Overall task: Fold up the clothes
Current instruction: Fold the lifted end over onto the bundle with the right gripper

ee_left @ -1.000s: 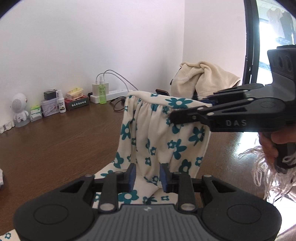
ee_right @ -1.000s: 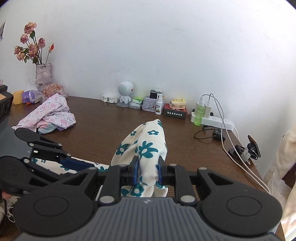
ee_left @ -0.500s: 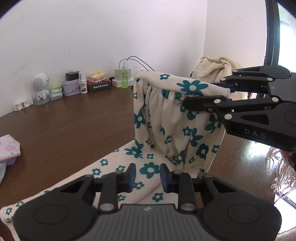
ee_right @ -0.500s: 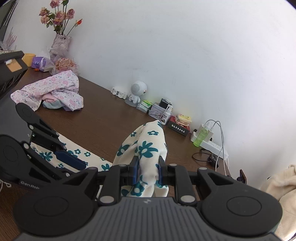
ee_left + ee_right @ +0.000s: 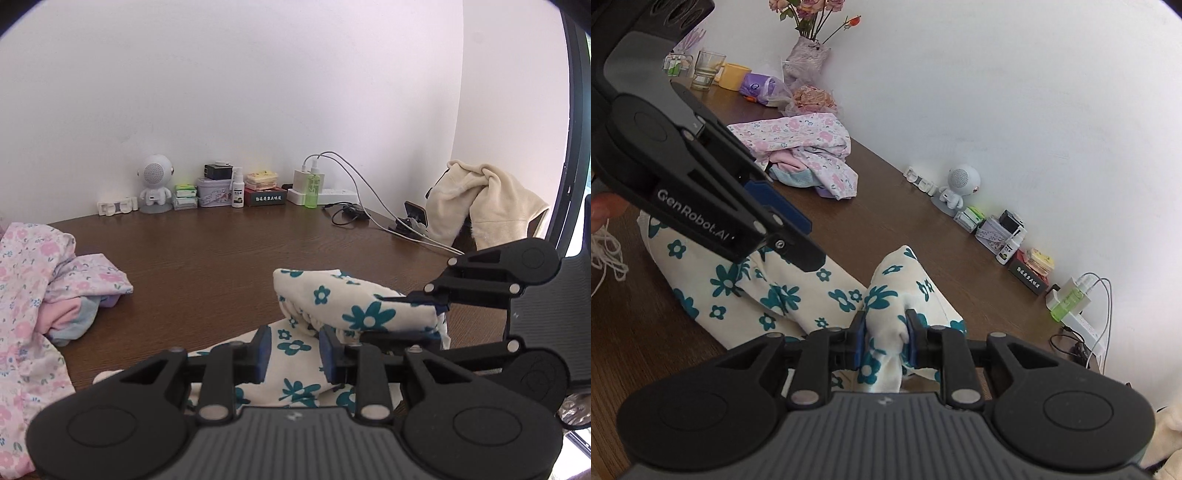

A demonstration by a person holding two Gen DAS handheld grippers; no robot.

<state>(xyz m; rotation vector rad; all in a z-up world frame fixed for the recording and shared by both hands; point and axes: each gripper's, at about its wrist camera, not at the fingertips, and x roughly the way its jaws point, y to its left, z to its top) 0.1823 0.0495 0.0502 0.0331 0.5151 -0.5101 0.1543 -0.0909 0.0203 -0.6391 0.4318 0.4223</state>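
Right wrist: glass [image 5: 708, 70] seemingly holds water; vase [image 5: 807, 59] holds flowers [image 5: 809, 11].

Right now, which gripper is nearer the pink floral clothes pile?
Left. The left gripper, open over the blue-flower garment, sits on the side toward the pink pile. The right gripper, shut on the garment's fold, is farther toward the power strip.

pink floral pile [image 5: 33, 332]: cut by left edge
box labels [image 5: 265, 198]: unreadable
hand [image 5: 605, 208]: mostly off-frame
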